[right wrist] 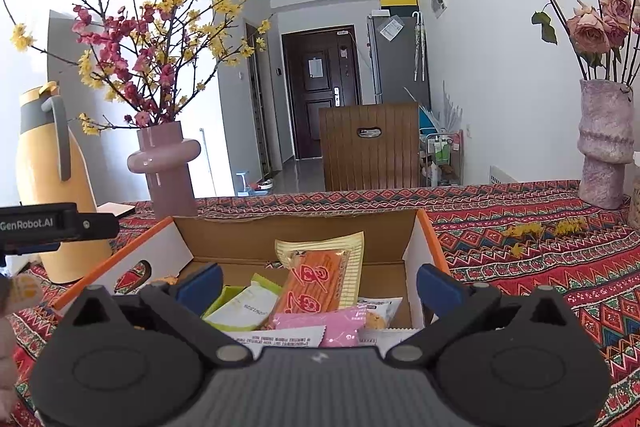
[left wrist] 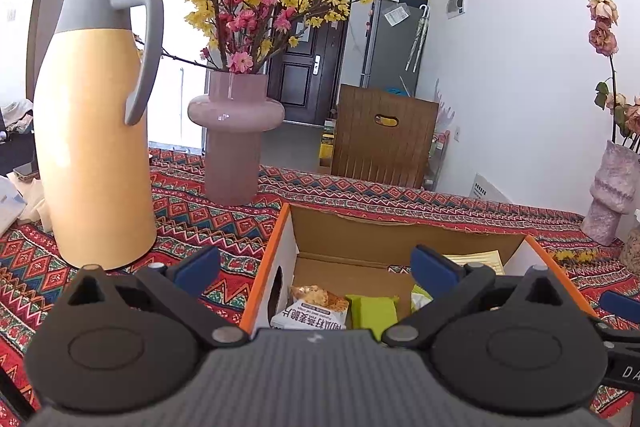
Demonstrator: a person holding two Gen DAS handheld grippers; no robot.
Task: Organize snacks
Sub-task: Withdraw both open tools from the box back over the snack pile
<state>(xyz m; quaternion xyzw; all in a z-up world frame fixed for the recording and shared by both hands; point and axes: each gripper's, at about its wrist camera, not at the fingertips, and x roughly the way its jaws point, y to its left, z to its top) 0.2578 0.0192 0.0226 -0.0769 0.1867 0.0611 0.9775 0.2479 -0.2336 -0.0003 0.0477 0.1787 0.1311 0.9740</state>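
An orange-rimmed cardboard box (left wrist: 276, 239) (right wrist: 424, 227) sits on the patterned tablecloth and holds several snack packets. In the left wrist view I see a white oat-crisp packet (left wrist: 312, 315) and a green packet (left wrist: 374, 311). The right wrist view shows an orange packet (right wrist: 316, 287) leaning on a yellow one (right wrist: 352, 255), a pink packet (right wrist: 340, 327) and a pale green packet (right wrist: 240, 307). My left gripper (left wrist: 316, 267) hangs open over the box's left side, nothing between its blue pads. My right gripper (right wrist: 318, 285) is open above the box, also holding nothing.
A tall yellow thermos jug (left wrist: 92, 131) (right wrist: 48, 187) and a pink vase of blossom branches (left wrist: 234, 139) (right wrist: 168, 167) stand left of the box. A mottled vase of dried roses (right wrist: 604, 147) stands at the right. Yellow petals (right wrist: 536, 229) lie on the cloth. A wooden chair back (right wrist: 368, 147) rises beyond the table.
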